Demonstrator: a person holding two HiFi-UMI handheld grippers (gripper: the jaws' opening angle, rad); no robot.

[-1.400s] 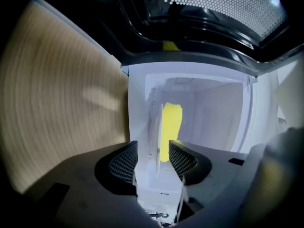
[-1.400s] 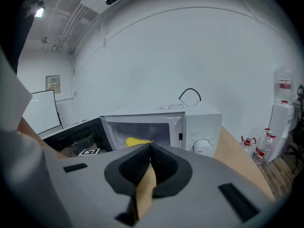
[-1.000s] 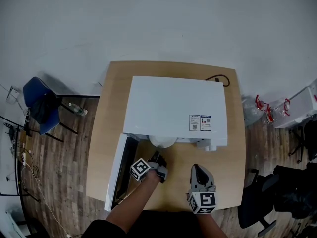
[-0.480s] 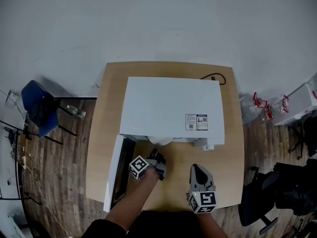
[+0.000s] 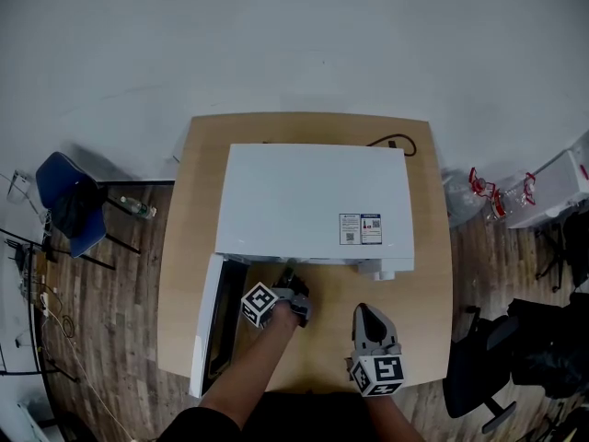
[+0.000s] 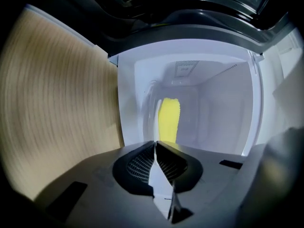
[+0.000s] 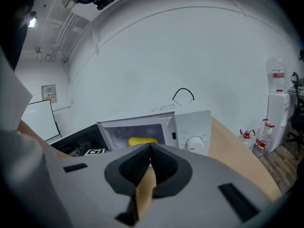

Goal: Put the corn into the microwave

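Note:
The yellow corn (image 6: 169, 120) lies inside the lit cavity of the white microwave (image 5: 313, 201), on a pale round dish whose rim shows beside it. The corn (image 7: 142, 140) also shows through the opening in the right gripper view. The door (image 5: 207, 325) hangs wide open at the left. My left gripper (image 5: 293, 280) is just in front of the opening, pointing in, jaws shut with nothing between them (image 6: 156, 144). My right gripper (image 5: 366, 316) hovers over the table further right and nearer me, also shut and empty (image 7: 151, 146).
The microwave stands on a wooden table (image 5: 433, 274), its control knob (image 7: 194, 143) at the right of the opening. A black cable (image 5: 391, 144) runs off behind it. A blue chair (image 5: 69, 201) stands at the left, a black office chair (image 5: 534, 348) at the right.
My left gripper has edged toward the microwave's opening. The white dish rim that stuck out of the mouth in the head view no longer shows. The right gripper has stayed put.

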